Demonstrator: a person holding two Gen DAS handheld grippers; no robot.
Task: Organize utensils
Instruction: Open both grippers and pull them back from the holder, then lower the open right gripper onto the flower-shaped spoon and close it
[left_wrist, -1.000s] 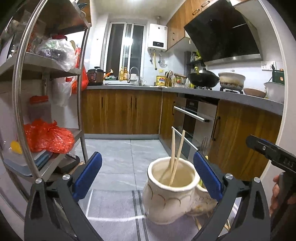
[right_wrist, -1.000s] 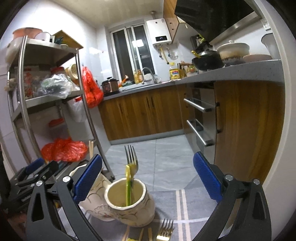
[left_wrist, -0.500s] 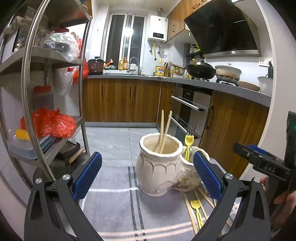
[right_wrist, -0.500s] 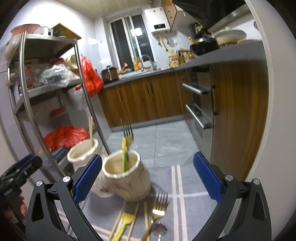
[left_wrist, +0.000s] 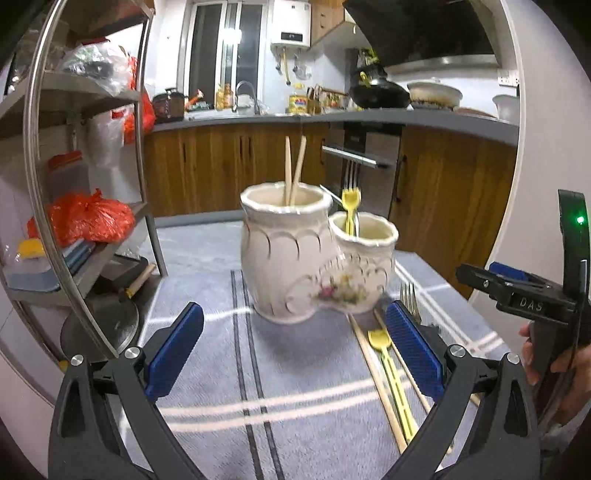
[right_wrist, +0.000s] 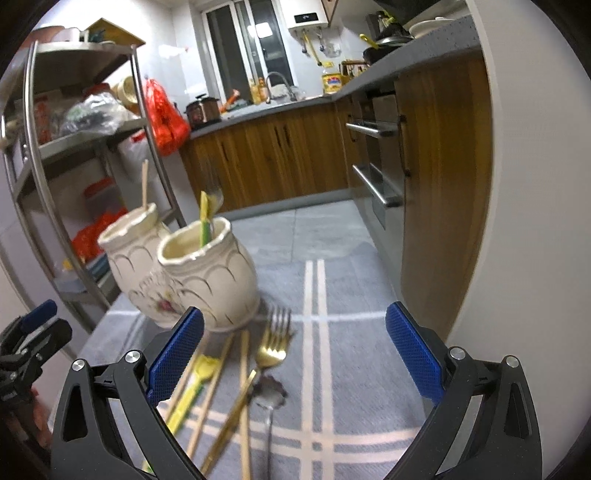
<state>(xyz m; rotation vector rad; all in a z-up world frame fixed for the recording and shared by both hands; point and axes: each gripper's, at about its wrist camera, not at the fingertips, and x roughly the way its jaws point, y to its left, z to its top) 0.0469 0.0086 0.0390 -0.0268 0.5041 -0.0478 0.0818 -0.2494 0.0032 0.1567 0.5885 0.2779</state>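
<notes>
Double ceramic holder (left_wrist: 314, 258) on striped cloth (left_wrist: 303, 387): 2 chopsticks (left_wrist: 293, 170) in tall pot, 2 forks (left_wrist: 350, 195) in short. Loose beside it: approx. 3 chopsticks, gold fork (right_wrist: 273, 347), yellow fork (left_wrist: 384, 350), spoon (right_wrist: 269, 395); ends cut off. Left gripper (left_wrist: 295, 347) and right gripper (right_wrist: 295, 350) wide apart, empty.

The left claw (left_wrist: 295, 345) is spread wide with nothing between its blue pads (left_wrist: 173, 347). The right claw (right_wrist: 294, 345) is equally wide apart and empty. A hand (left_wrist: 554, 360) grips the right claw's handle, seen at the edge of the left wrist view.
</notes>
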